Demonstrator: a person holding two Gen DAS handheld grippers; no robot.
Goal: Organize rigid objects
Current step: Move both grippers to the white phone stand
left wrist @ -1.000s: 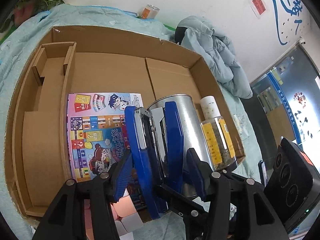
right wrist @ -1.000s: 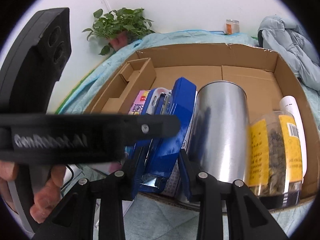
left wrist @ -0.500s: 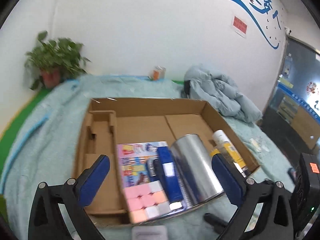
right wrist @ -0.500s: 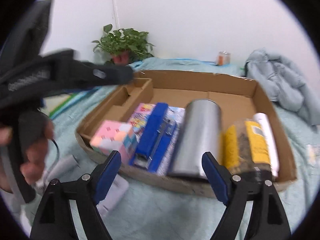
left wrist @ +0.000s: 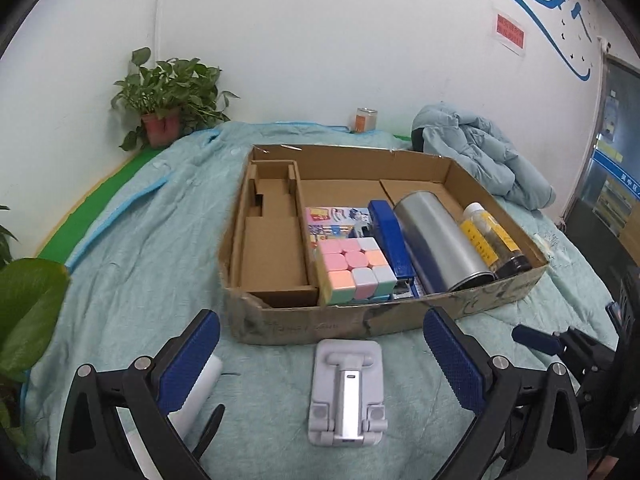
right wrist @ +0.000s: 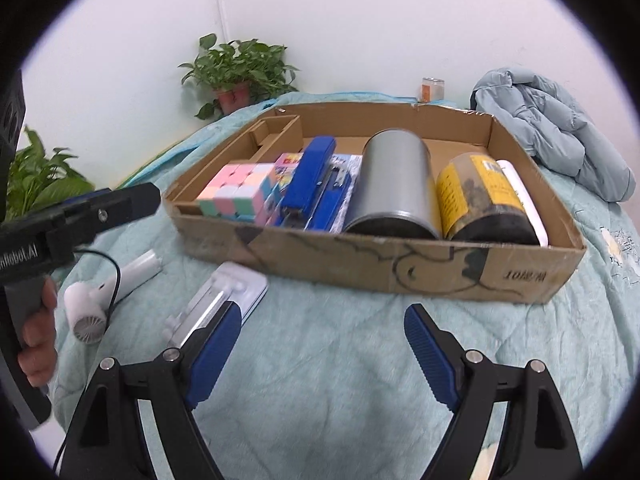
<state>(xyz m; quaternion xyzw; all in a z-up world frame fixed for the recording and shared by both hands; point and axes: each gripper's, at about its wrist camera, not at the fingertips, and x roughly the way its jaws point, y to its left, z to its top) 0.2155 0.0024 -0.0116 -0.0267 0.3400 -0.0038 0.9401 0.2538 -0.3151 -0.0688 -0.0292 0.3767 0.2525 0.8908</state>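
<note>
A cardboard box [left wrist: 360, 322] [right wrist: 400, 264] on the bed holds a pastel cube [left wrist: 354, 270] [right wrist: 236, 194], a blue stapler [left wrist: 390, 238] [right wrist: 310, 178], a colourful booklet [left wrist: 332, 218], a silver can [left wrist: 436, 240] [right wrist: 394, 184], a yellow-labelled jar [left wrist: 488, 238] [right wrist: 480, 200] and a white bottle [right wrist: 524, 200]. A grey phone stand [left wrist: 346, 392] [right wrist: 218, 300] lies on the blanket in front of the box. My left gripper [left wrist: 320, 364] is open and empty above the stand. My right gripper [right wrist: 320, 344] is open and empty, to the right of the stand.
A white handheld fan [right wrist: 104, 292] lies left of the stand. Potted plants [left wrist: 172, 92] stand at the wall, a light-blue jacket [left wrist: 480, 160] lies at the back right, and a small can [left wrist: 366, 120] stands behind the box. The teal blanket [right wrist: 340, 360] covers the bed.
My left gripper let go of the blue stapler in the box and opened. Both grippers pulled back out of the box to above the blanket in front of it.
</note>
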